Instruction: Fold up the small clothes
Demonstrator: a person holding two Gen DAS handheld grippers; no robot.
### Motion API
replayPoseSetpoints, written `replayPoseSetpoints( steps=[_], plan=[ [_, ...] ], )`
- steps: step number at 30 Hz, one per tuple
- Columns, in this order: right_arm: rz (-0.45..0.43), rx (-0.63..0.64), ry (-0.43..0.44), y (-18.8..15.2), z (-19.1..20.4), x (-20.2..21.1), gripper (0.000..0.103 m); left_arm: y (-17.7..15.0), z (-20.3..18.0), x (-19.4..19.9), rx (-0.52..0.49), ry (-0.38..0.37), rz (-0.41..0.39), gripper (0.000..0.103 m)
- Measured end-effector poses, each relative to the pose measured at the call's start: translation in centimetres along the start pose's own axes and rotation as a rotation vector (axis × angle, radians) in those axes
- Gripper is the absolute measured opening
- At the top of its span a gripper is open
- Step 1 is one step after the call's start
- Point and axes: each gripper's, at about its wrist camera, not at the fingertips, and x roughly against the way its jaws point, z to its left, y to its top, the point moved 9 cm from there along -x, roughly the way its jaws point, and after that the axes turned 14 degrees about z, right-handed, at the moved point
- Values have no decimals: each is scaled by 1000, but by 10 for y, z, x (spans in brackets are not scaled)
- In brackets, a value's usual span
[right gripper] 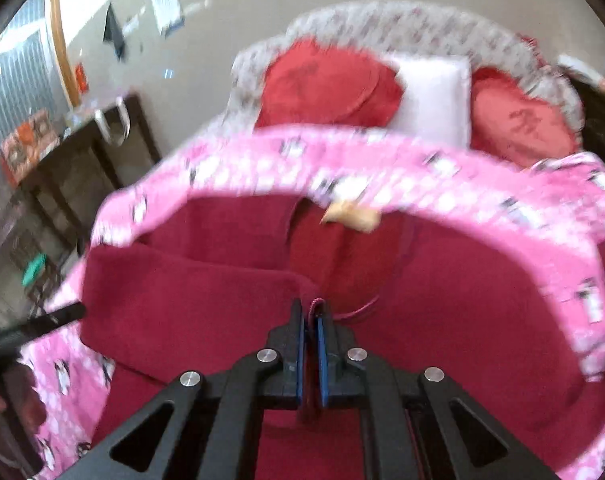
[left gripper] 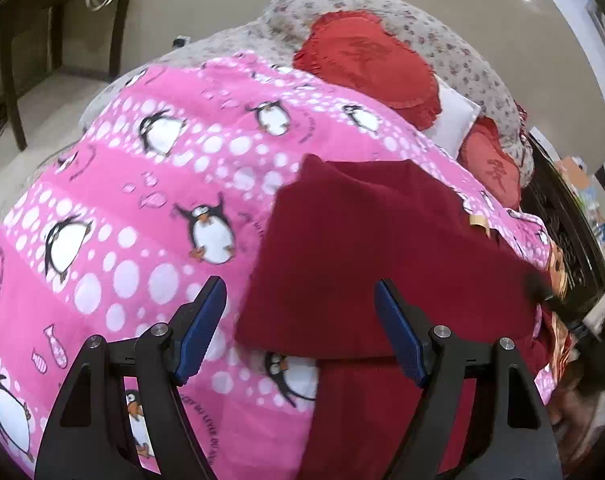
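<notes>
Two grippers are working over a bed. Nearest, the right gripper (right gripper: 310, 312) is pinching a fold of the dark red garment (right gripper: 206, 292), with its blue pads pressed together on the cloth. The left gripper (left gripper: 300, 300) is hanging with its jaws wide apart, holding nothing. The garment is lying on a pink penguin blanket (left gripper: 142, 208). Farther back, red cushions (left gripper: 366, 64) and a white pillow (right gripper: 434, 96) are resting against a flowery cover (left gripper: 454, 52).
</notes>
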Motion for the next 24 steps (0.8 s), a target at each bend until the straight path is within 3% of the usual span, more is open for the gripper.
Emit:
replayPoseSetpoints(
  steps=[4, 9, 12, 15, 16, 17, 19, 22, 24],
  plan=[
    [-52, -76, -109, 8, -51, 34, 5, -3, -17, -13, -43, 1, 29, 77],
    [53, -223, -233, -11, -122, 11, 5, -7, -30, -31, -84, 37, 62, 77],
    [112, -260, -205, -28, -137, -3, 5, -3, -31, -36, -78, 43, 61, 77],
    [89, -271, -210, -27, -135, 9, 14, 1, -26, -46, -66, 81, 72, 77],
    [75, -281, -215, -26, -133, 15, 25, 3, -23, -51, -55, 86, 78, 77],
    [40, -285, -200, -22, -128, 24, 46, 4, -21, -55, -44, 91, 86, 77],
    [-6, -264, -167, -15, -114, 34, 62, 5, -21, -60, -40, 97, 92, 77],
    [3, -156, -83, -10, -79, 28, 62, 13, -27, -56, -47, 83, 52, 77],
    [43, -115, -77, -11, -67, 12, 61, 22, -33, -52, -41, 71, 16, 77]
  ],
)
